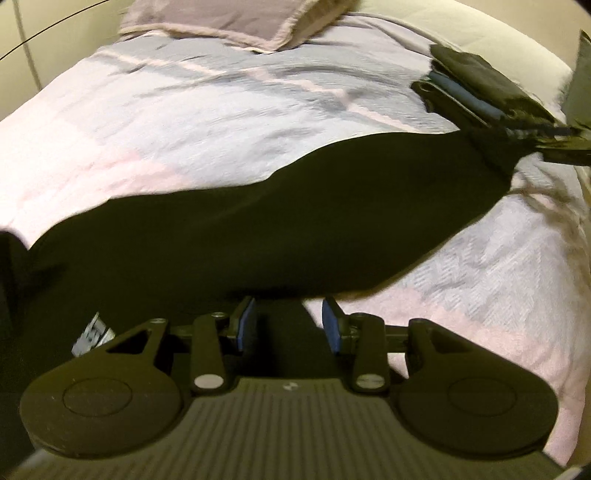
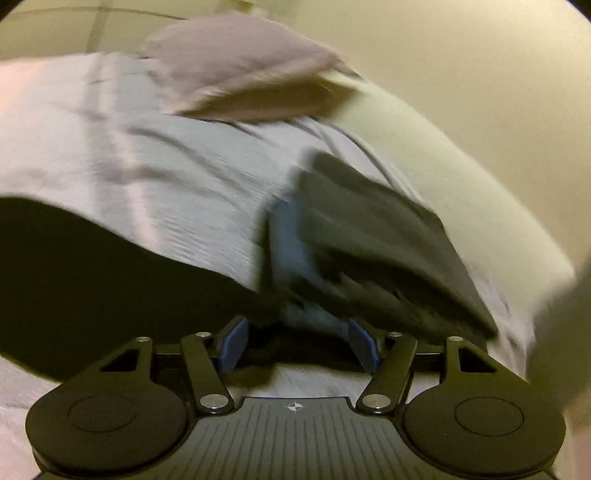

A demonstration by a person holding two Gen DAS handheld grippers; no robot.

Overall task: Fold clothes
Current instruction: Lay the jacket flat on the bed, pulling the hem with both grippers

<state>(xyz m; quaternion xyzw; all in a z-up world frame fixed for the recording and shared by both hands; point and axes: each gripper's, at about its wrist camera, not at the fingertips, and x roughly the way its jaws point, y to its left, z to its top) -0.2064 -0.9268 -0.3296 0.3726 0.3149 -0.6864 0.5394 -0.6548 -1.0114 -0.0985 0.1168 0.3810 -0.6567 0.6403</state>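
While the bed (image 1: 192,122) under your grippers wears a pale, pink-and-grey crinkled cover, plain cream walls close the room behind it, and a mauve pillow (image 1: 229,18) lies at the far edge near the headboard. A stack of folded dark clothes (image 2: 376,236), with a blue piece in it, sits toward the bed's right edge.

Your left gripper (image 1: 289,325) has its blue pads apart by a moderate gap; black cloth lies between them, but you cannot tell from this view whether the pads grip it. Your right gripper (image 2: 297,345) also stands part open, dark and blue fabric bunched in the gap, the picture too blurred to show contact.

The black garment (image 1: 280,218) stretches across the near half of the bed, its long axis running from the near left edge up toward the right edge, where it narrows to a bunched end beside the folded stack. A small white label (image 1: 90,334) shows at its near left end.
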